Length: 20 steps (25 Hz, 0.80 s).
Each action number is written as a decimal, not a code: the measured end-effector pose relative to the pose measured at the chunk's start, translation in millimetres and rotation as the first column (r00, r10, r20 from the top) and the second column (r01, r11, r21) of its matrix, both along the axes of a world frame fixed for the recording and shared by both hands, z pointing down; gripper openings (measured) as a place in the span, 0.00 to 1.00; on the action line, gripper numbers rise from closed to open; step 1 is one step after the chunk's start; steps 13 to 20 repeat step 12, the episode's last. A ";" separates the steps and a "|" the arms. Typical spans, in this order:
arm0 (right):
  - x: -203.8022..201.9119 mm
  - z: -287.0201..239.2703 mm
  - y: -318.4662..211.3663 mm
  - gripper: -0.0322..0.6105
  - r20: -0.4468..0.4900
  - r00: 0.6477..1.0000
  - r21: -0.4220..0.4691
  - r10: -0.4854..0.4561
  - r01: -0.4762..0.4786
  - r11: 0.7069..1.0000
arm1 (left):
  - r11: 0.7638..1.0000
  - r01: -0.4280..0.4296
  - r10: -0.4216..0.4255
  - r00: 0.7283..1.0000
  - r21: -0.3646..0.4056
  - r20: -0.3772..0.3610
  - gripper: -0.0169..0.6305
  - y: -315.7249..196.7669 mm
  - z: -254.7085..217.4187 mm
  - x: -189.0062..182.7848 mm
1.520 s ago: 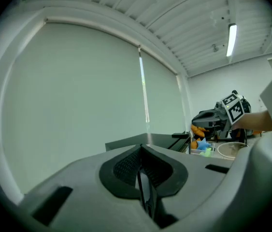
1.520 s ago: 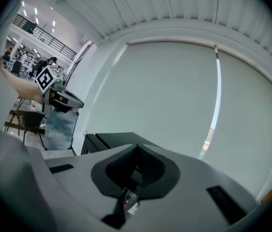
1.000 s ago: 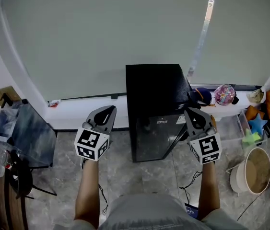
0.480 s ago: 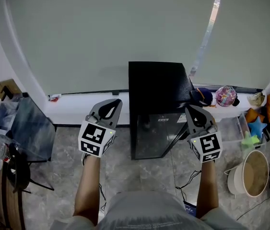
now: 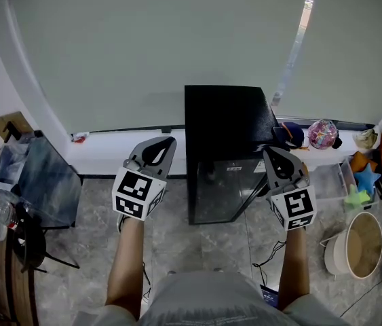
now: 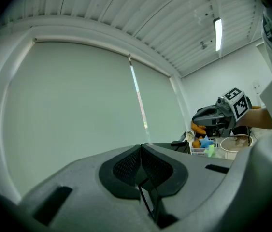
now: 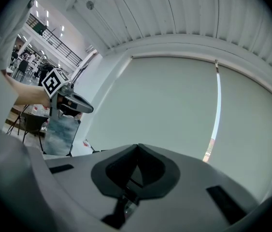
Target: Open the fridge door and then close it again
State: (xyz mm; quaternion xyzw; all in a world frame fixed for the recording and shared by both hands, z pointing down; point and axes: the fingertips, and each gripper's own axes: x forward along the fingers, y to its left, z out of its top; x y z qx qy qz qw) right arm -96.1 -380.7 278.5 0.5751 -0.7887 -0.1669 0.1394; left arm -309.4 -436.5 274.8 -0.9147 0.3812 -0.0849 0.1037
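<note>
Fingers (image 6: 126,166): both pairs pressed together, empty | left gripper (image 5: 166,145), right gripper (image 5: 271,153) flank fridge (image 5: 224,121) at floor's (image 5: 177,243) window edge | door (image 5: 219,194) seems shut, dark front unclear | risk: closed tips skid off door edge; fridge drags.

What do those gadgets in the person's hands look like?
Each is a pair of grey tongs with black textured pads inside, the left tongs and the right tongs alike. Behind each sits a white cube printed with black square patterns. The forearms are bare; no sleeves show.
</note>
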 end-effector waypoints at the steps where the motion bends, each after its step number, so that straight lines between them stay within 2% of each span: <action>1: -0.2 0.6 0.1 0.05 0.003 1.000 -0.001 0.002 -0.002 1.000 | 1.000 -0.001 0.001 1.000 -0.001 0.002 0.04 0.3 0.3 -0.3; 20: -8.6 4.0 0.3 0.05 0.017 1.000 -0.003 0.011 -0.011 1.000 | 1.000 0.000 0.000 1.000 -0.007 0.012 0.04 2.5 4.7 -14.1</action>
